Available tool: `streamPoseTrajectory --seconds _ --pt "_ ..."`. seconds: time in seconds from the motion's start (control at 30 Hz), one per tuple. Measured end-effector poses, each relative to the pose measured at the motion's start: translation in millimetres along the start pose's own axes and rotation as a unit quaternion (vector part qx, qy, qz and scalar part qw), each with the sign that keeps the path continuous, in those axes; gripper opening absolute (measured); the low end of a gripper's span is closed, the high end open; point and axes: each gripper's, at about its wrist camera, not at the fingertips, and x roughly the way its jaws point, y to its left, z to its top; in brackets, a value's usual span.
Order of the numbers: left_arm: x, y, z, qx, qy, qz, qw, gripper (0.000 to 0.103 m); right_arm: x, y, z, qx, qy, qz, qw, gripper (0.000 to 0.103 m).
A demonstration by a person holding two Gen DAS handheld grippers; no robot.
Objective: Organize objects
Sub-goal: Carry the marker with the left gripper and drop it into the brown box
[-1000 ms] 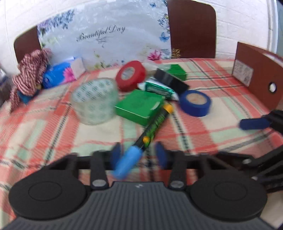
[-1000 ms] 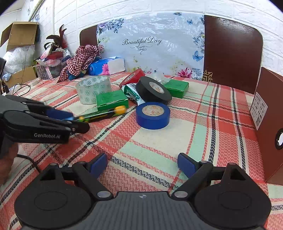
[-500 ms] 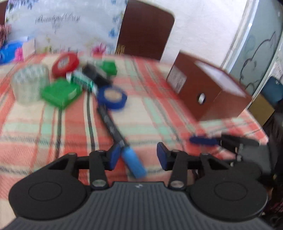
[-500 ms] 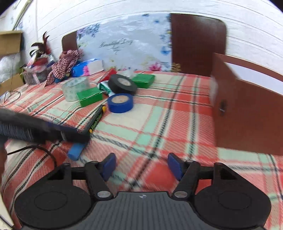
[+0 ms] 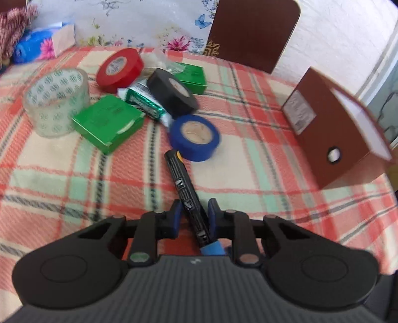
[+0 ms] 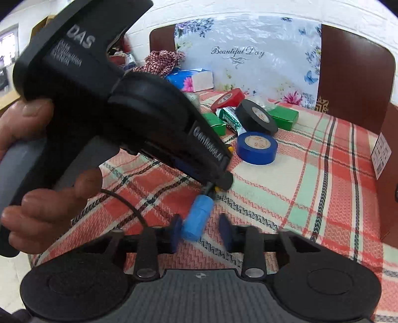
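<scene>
The marker (image 5: 185, 188) lies across the near worktop (image 5: 248, 159), its far end touching a tape roll (image 5: 195, 136); boxes (image 5: 108, 123) and rolls cluster far left, open box (image 5: 330, 139) right.

A plaid tablecloth (image 5: 248, 159) in red, cream and mint is covering the worktop. At its far edge a floral board (image 6: 248, 57) reading "Beautiful Day" is leaning upright between two dark brown chair backs (image 5: 253, 32). A blue tissue pack (image 6: 191, 79) is lying just in front of the board's left end, and a red-and-white checked cloth (image 6: 161, 62) is bunching up beside it. A white brick wall (image 6: 223, 10) is showing behind.
</scene>
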Motion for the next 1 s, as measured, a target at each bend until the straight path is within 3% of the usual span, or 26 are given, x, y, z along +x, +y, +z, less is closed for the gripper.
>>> streamPoseTrajectory --seconds 0.1,0.23,0.4,0.53,0.67,0.77,0.9,1.0 --pt "-9.7 -22.3 7.1 0.023 -0.020 -0.004 0.9995 0.024 -17.1 2.7 -2.2 -0.016 -0.029 -0.029 0.999 0.024" --pt "-33.3 -74.6 32.4 0.073 -0.071 -0.039 0.9941 0.021 -53.4 -8.6 -4.2 -0.026 -0.108 -0.107 0.988 0.025" --pt "-45.3 -160.6 69.8 0.150 -0.121 -0.095 0.9768 0.020 -96.7 -55.2 7.3 -0.008 -0.179 -0.207 0.962 0.025" --pt "-28.5 -218.8 88.8 0.190 -0.128 -0.126 0.9653 0.020 -117.9 -101.8 11.9 0.027 -0.200 -0.259 0.945 0.024" --pt "14.3 -250.6 94.2 0.199 -0.106 -0.116 0.9672 0.021 -112.9 -140.4 5.1 0.067 -0.189 -0.283 0.938 0.023" --pt "45.6 -261.7 89.6 0.217 -0.101 -0.063 0.9689 0.023 -100.2 -154.5 -0.5 0.093 -0.171 -0.298 0.934 0.030" --pt "44.0 -251.9 80.2 0.213 -0.096 -0.064 0.9702 0.023 -104.1 -150.1 -6.1 0.104 -0.193 -0.292 0.931 0.033" --pt "28.0 -242.3 73.4 0.213 -0.116 -0.058 0.9684 0.029 -106.8 -138.5 -10.9 0.108 -0.207 -0.289 0.928 0.033"
